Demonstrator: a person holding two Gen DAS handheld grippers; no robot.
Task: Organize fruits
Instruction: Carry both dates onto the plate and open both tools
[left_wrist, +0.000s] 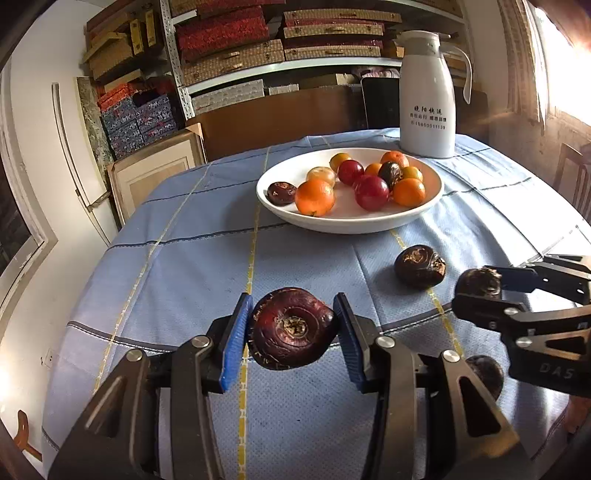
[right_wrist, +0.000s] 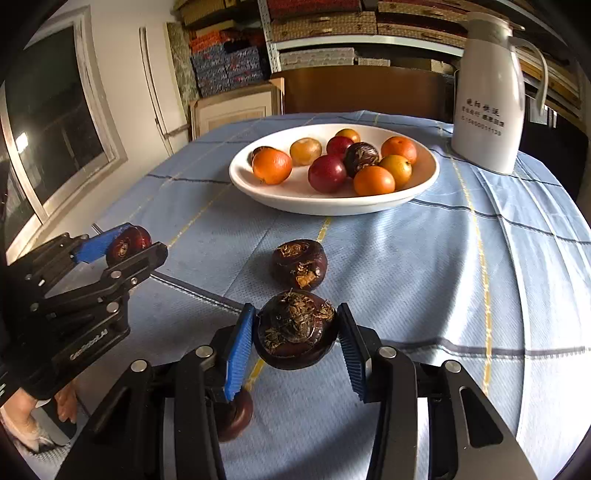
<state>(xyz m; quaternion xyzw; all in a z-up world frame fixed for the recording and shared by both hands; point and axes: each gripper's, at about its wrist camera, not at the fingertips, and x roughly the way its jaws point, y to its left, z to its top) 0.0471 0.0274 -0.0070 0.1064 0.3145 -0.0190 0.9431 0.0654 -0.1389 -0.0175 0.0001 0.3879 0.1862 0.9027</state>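
My left gripper (left_wrist: 293, 332) is shut on a dark brown water chestnut (left_wrist: 291, 330), held just above the blue cloth. My right gripper (right_wrist: 297, 334) is shut on another water chestnut (right_wrist: 295, 328) with dry husk on top. Each gripper shows in the other's view: the right gripper (left_wrist: 480, 286) at the right edge, the left gripper (right_wrist: 129, 245) at the left, both with their chestnuts. One loose chestnut (left_wrist: 419, 266) (right_wrist: 299, 264) lies on the cloth ahead. Another chestnut (right_wrist: 236, 417) (left_wrist: 487, 374) lies low, partly hidden behind the fingers. The white bowl (left_wrist: 369, 223) (right_wrist: 332, 205) beyond holds oranges, red fruits and chestnuts.
A white thermos jug (left_wrist: 426, 96) (right_wrist: 489, 96) stands behind the bowl to the right. The round table has a blue checked cloth (left_wrist: 184, 277). A brown chair back (right_wrist: 362, 92), shelves of boxes and a window lie beyond. A person's hand (right_wrist: 29, 417) shows at lower left.
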